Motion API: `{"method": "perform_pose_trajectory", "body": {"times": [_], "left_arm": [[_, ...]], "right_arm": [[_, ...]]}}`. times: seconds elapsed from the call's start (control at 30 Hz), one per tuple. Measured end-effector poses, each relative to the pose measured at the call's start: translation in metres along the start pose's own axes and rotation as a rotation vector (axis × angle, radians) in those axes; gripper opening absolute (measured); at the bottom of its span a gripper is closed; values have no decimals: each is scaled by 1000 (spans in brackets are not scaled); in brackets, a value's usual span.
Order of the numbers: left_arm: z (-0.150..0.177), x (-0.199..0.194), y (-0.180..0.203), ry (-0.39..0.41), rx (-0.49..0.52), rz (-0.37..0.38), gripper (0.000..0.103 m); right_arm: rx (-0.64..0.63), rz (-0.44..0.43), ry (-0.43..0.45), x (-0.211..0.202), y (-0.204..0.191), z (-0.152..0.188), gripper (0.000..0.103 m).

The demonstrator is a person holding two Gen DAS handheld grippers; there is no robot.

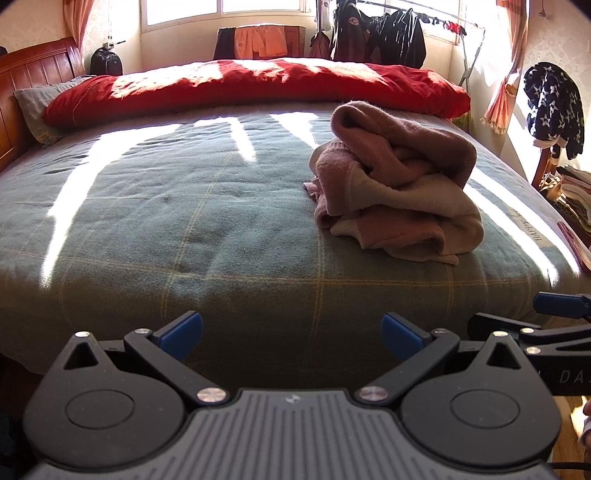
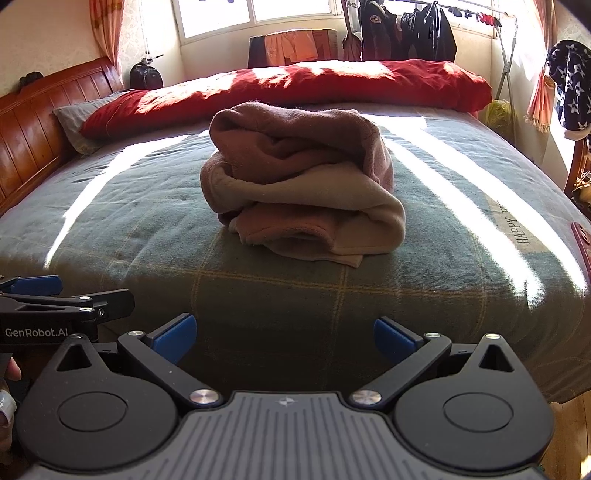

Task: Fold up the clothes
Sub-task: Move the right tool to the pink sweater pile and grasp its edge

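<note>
A crumpled pink and beige garment (image 1: 399,184) lies in a heap on the green plaid bed cover (image 1: 184,221), right of centre in the left wrist view. In the right wrist view the same garment (image 2: 303,184) sits straight ahead on the bed cover (image 2: 461,258). My left gripper (image 1: 291,330) hovers at the bed's near edge, open and holding nothing, well short of the heap. My right gripper (image 2: 284,334) is likewise open and empty, facing the heap from the near edge. Each gripper shows at the side of the other's view.
A red quilt (image 1: 258,88) lies rolled along the far side of the bed, with a grey pillow (image 1: 37,107) and wooden headboard (image 1: 33,70) at left. Dark jackets (image 1: 376,33) hang on a rack by the window. A chair with clothes (image 1: 554,110) stands at right.
</note>
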State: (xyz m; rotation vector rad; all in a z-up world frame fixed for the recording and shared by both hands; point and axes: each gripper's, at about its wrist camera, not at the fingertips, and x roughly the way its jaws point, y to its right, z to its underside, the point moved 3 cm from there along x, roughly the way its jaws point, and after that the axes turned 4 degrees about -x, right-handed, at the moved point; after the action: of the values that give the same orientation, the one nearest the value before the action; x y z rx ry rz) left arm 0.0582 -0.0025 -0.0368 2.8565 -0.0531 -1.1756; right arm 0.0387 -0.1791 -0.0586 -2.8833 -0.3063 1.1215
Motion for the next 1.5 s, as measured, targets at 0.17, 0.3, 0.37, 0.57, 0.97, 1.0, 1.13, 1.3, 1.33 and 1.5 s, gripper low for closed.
{"method": "perform_pose_trajectory", "body": {"times": [0.17,0.3,0.37,0.57,0.97,1.0,1.13,1.3,1.33,1.5], "left_arm": [[-14,14,5,-24,33,-11,103],[-27,23,5,-35,30,-1,103],[-34,30,7,-47,40,7,102],[-48,39,14,-40,100,60,102],[-39,63,19,-57,233,292,102],[-34,66,19,-70,248,299,102],[-21,77,12,-127,224,339,102],[-18,85,-3,-140,168,346,102],[-18,86,-6,-135,162,339,102],[-18,97,-19,-121,187,295,102]], "right_arm": [[-10,-4,13,9,13,-14,103],[-33,-5,6,22,20,-26,103],[-31,-12,1,28,25,-32,103],[-42,-12,17,39,36,-47,103],[-203,24,66,46,52,-63,101],[-217,29,67,46,53,-64,99],[-277,48,76,42,54,-73,93],[-346,43,95,42,53,-98,82],[-359,44,99,44,53,-104,81],[-438,35,118,56,49,-131,68]]}}
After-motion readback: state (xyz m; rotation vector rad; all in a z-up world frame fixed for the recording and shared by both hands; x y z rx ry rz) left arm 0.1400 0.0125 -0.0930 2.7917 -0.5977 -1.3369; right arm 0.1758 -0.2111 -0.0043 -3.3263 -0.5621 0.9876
